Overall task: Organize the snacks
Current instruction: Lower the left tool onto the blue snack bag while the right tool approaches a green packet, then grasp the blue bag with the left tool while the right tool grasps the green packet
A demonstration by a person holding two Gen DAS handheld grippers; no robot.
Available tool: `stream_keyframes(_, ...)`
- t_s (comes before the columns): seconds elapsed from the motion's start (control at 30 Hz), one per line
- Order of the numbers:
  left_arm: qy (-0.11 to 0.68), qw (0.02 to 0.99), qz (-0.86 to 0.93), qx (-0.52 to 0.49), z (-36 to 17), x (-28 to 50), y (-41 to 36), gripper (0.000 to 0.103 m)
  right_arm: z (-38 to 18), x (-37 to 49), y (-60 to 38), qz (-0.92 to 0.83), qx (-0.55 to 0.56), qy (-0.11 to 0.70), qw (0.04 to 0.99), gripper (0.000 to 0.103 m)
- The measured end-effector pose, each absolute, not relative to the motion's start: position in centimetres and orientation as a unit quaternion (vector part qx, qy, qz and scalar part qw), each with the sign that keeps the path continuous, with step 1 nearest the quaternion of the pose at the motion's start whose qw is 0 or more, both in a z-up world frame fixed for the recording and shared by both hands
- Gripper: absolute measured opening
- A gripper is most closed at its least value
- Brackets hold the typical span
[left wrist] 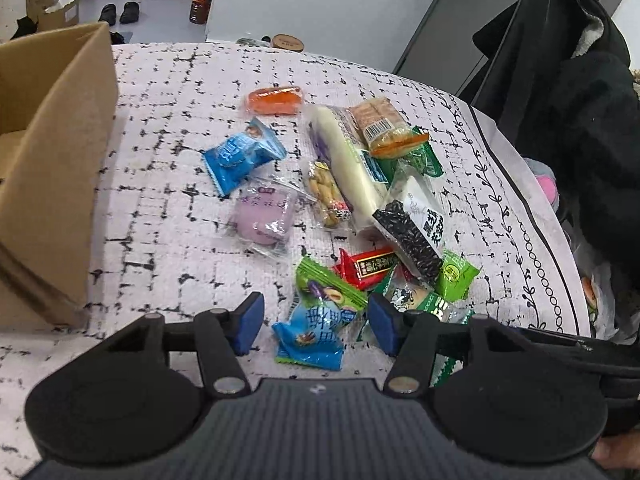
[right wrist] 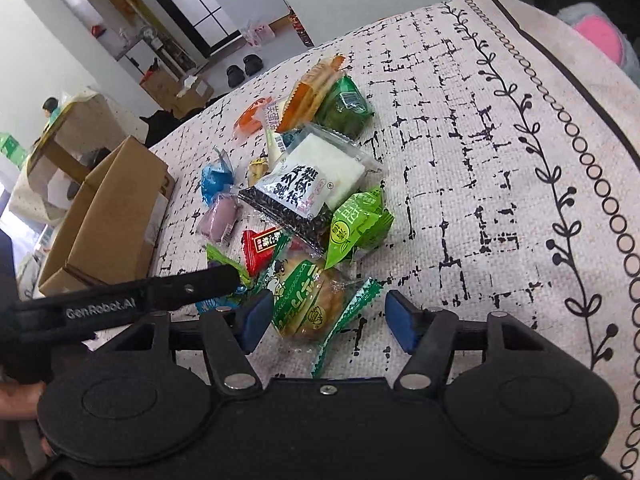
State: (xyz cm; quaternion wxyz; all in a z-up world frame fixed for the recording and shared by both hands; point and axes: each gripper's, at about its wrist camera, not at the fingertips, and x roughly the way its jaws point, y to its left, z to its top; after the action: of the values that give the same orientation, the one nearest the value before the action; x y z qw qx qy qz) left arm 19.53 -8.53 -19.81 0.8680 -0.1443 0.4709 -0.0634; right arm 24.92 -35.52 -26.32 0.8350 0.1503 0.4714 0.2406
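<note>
On the patterned tablecloth point(left wrist: 168, 240), the left view shows the cardboard box point(left wrist: 52, 184) beside the left gripper point(left wrist: 316, 322), jaws spread either side of a blue-green candy packet point(left wrist: 310, 338). Only the right view shows the right gripper point(right wrist: 326, 320) spread around a clear green-printed pastry packet point(right wrist: 310, 300), crinkled, at the near end of the snack pile.
</note>
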Motion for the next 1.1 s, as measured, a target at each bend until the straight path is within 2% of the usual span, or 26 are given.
stream_keyframes(0.27,0.474,0.868,-0.065,-0.131,-21.2,19.7,-9.3,0.053,-26.8,25.3,-35.5,0.244,0.180,0.473,0.827,0.060)
stream_keyframes(0.4,0.474,0.870,-0.063,-0.122,-21.2,19.3,-9.2,0.040,-27.4,25.6,-35.5,0.257,0.212,0.471,0.817,0.059)
stream_keyframes(0.5,0.471,0.871,-0.067,-0.119,-21.1,19.0,-9.4,0.036,-27.6,25.8,-35.4,0.262,0.229,0.475,0.808,0.047)
stream_keyframes(0.53,0.471,0.872,-0.071,-0.118,-21.1,18.9,-9.5,0.035,-27.7,25.9,-35.4,0.259,0.233,0.477,0.807,0.037)
stream_keyframes(0.67,0.471,0.871,-0.072,-0.121,-20.9,18.7,-9.8,0.033,-28.0,26.0,-36.2,0.260,0.259,0.481,0.796,0.028)
stream_keyframes(0.83,0.470,0.869,-0.069,-0.138,-20.5,18.3,-9.3,0.033,-26.7,25.3,-36.9,0.269,0.257,0.467,0.802,0.021)
stream_keyframes(1.1,0.456,0.876,-0.053,-0.150,-18.6,17.1,-7.9,0.032,-24.2,25.1,-35.7,0.289,0.220,0.439,0.821,0.019)
